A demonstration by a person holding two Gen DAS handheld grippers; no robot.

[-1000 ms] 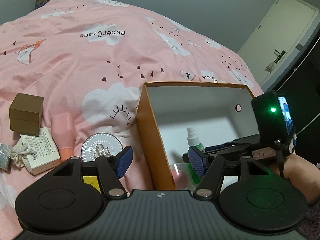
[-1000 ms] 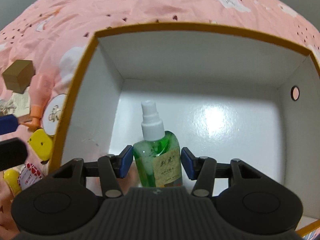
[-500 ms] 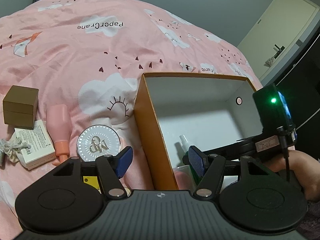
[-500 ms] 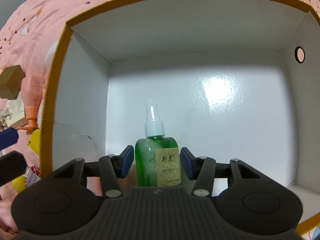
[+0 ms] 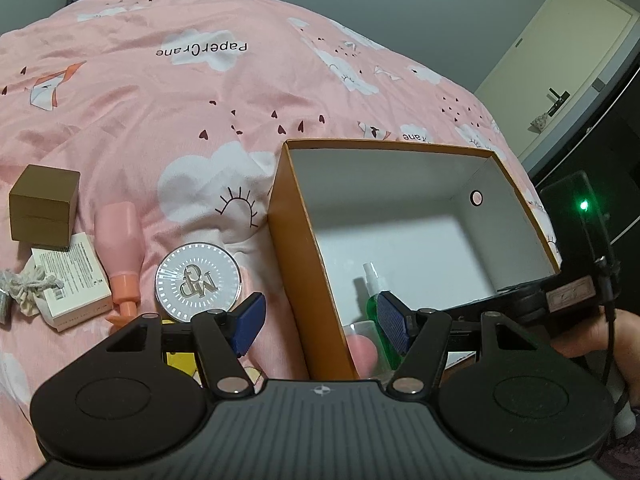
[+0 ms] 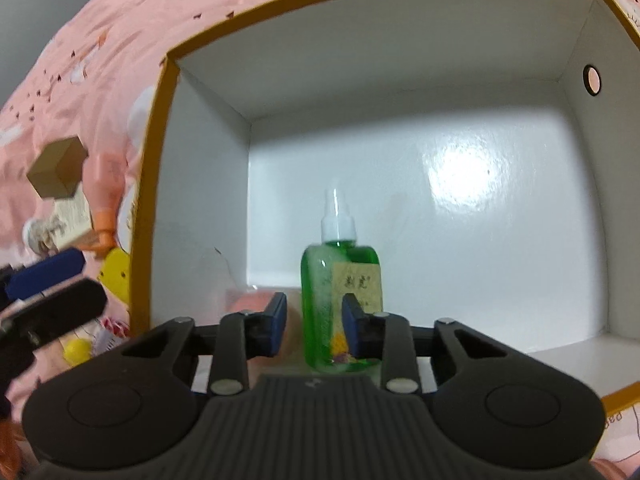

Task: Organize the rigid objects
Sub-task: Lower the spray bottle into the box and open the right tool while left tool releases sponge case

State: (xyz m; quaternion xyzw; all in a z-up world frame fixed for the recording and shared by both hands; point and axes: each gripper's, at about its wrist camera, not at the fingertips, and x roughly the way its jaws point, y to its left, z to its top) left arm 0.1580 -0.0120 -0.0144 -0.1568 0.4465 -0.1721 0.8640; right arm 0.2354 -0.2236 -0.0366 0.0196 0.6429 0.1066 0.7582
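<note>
A green spray bottle (image 6: 340,280) with a white nozzle stands upright on the white floor of the orange box (image 6: 148,208), near its left wall. My right gripper (image 6: 314,324) hangs over it pointing steeply down. Its jaws are closing and the pads do not press the bottle, which stands beyond them, partly behind the right pad. In the left wrist view the bottle (image 5: 374,300) shows inside the box (image 5: 296,240). My left gripper (image 5: 324,324) hovers open astride the box's left wall and holds nothing.
On the pink quilt left of the box lie a brown cube box (image 5: 44,208), a white carton (image 5: 72,280), a pink bottle (image 5: 120,248), a round silver tin (image 5: 198,282), a string pouch (image 5: 24,288) and yellow items (image 5: 180,360). A pinkish thing (image 5: 360,346) sits in the box's near corner.
The right gripper's jaws have narrowed from either side of the bottle and it has shifted and rolled, so the bottle now stands beyond them, off to the right. The left gripper stayed put.
</note>
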